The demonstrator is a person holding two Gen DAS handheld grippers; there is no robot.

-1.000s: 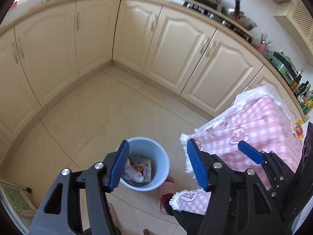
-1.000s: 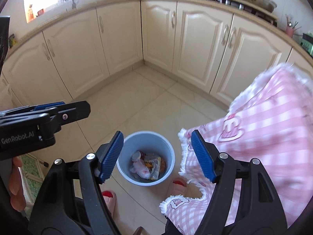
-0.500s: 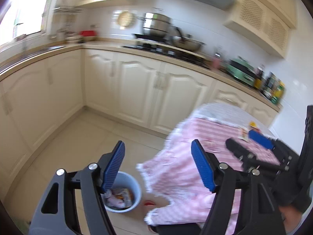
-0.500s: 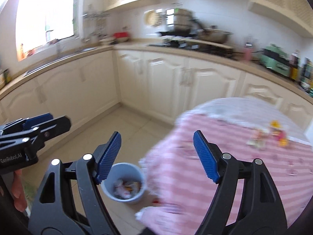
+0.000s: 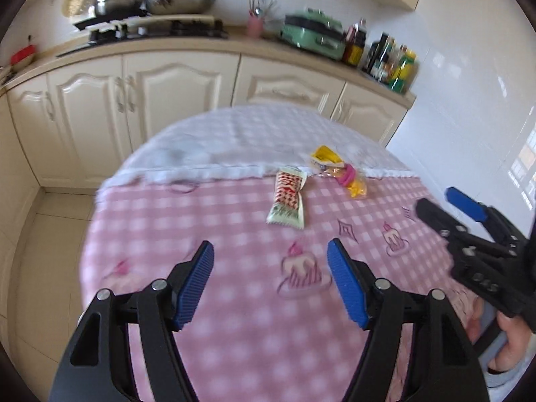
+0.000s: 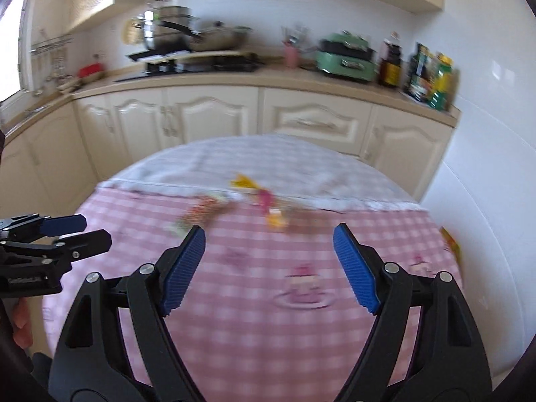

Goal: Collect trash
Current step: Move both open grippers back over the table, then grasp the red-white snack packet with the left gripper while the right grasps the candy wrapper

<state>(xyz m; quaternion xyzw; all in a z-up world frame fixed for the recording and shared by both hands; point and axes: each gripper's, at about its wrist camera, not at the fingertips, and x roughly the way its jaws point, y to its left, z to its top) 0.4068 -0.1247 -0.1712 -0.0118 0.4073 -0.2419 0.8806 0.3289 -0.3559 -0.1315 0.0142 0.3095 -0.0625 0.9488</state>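
Observation:
A round table under a pink checked cloth (image 5: pixel 234 318) fills both views. On its far half lie a red, white and green snack wrapper (image 5: pixel 288 201) and a crumpled yellow and pink wrapper (image 5: pixel 341 176). Both are blurred in the right wrist view: the snack wrapper (image 6: pixel 201 214) and the yellow and pink wrapper (image 6: pixel 264 201). My left gripper (image 5: pixel 269 248) hovers open over the cloth, short of the snack wrapper, nothing between its fingers. My right gripper (image 6: pixel 269 231) is open and empty beside it, also seen from the left wrist (image 5: pixel 449 207).
A yellow packet (image 6: pixel 450 244) lies at the table's right edge. Behind the table runs a counter over cream cabinets (image 5: pixel 174 100) with a stove and pots (image 5: pixel 134 3), a green appliance (image 5: pixel 315 35) and bottles (image 5: pixel 392 60). A white tiled wall (image 5: pixel 469 117) stands on the right.
Both grippers swung up and right from the blue bin on the floor to the table top. The bin has left view, the wrappers have come in. Both jaws stand slightly wider.

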